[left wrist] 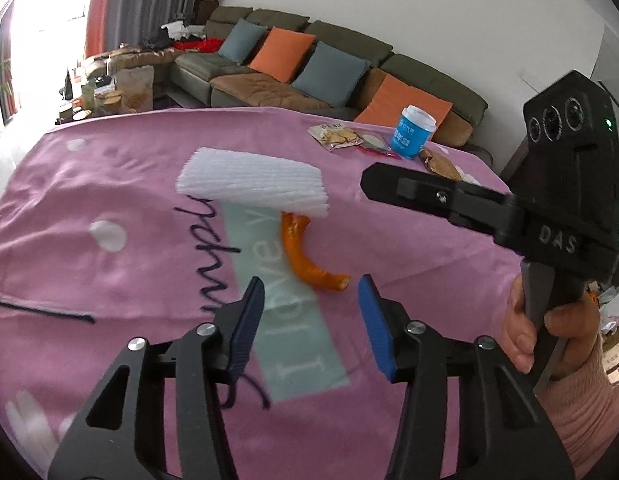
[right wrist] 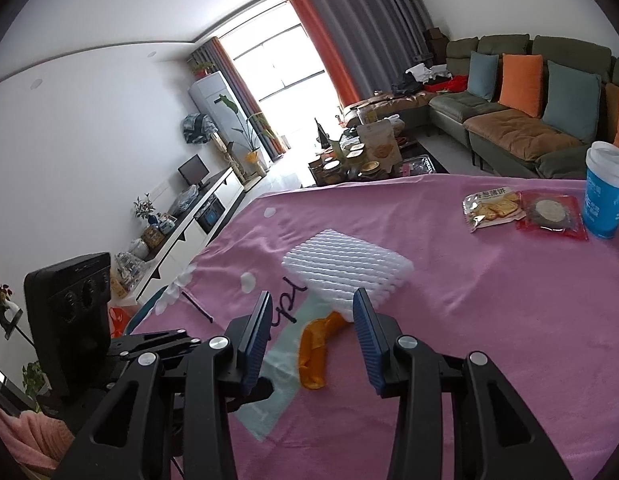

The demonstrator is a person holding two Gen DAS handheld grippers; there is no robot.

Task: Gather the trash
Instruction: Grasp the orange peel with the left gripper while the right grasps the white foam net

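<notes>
An orange peel (left wrist: 309,264) lies on the pink cloth (left wrist: 109,280), one end tucked under a white foam net (left wrist: 253,182). My left gripper (left wrist: 311,292) hovers just short of the peel, jaws open and nothing between the blue pads. In the right wrist view the peel (right wrist: 313,356) and the foam net (right wrist: 345,268) sit straight ahead of my right gripper (right wrist: 312,304), which is open and holds nothing. A hand (left wrist: 525,320) grips the right tool at the right edge of the left wrist view.
At the far right of the cloth lie a biscuit wrapper (right wrist: 491,208), a red packet (right wrist: 549,212), a blue cup (right wrist: 605,196) and a brown wrapper (left wrist: 439,166). A sofa (right wrist: 509,120) with cushions stands beyond the table, with a crowded low table (right wrist: 361,160) nearby.
</notes>
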